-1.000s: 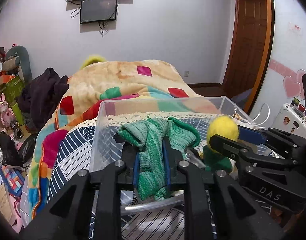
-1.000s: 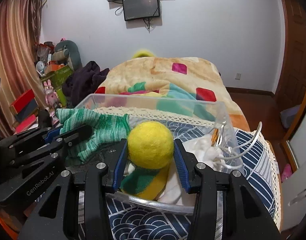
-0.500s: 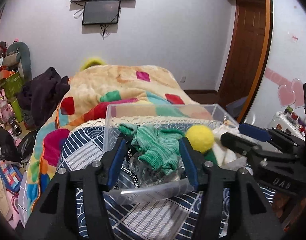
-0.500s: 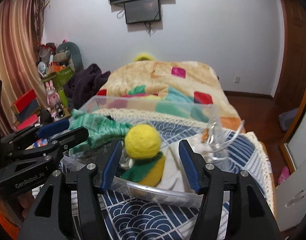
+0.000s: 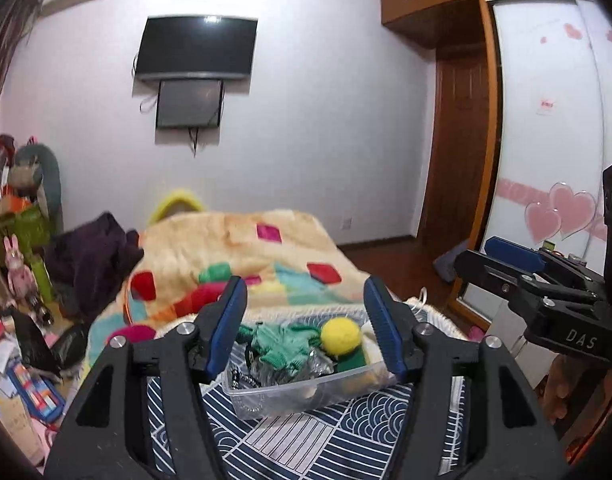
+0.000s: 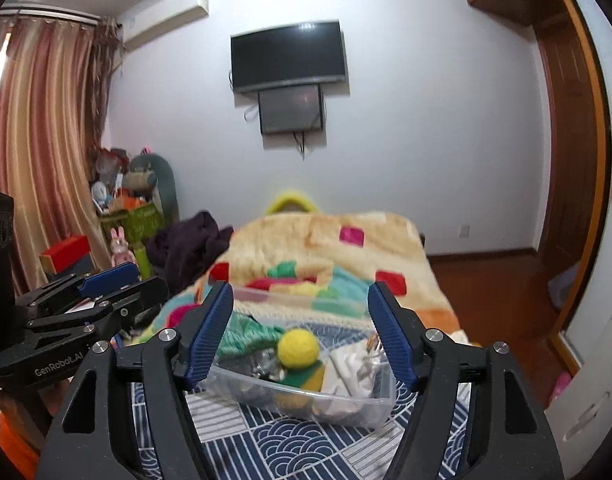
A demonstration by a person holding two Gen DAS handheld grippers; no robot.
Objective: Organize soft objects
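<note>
A home bedroom. A bed (image 6: 330,248) with a patchwork blanket (image 5: 242,268) fills the middle; a television (image 6: 288,60) hangs on the wall beyond it, striped curtains (image 6: 38,152) and stuffed toys (image 6: 146,176) stand left of the bed, a wooden door (image 5: 458,152) to its right.

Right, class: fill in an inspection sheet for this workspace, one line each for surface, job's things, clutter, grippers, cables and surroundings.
Surface: blue and white patterned cloth, with the bin on it.
Job's things: clear plastic bin holding a green knit, a yellow ball on a green and yellow piece, and white fabric.
Clutter: dark clothes and toys beside the bed.
Grippers: left gripper and right gripper both open, holding nothing, above the bin.
Cables: white cord at the bin's far side.
Surroundings: blanket, screen, wooden door.
</note>
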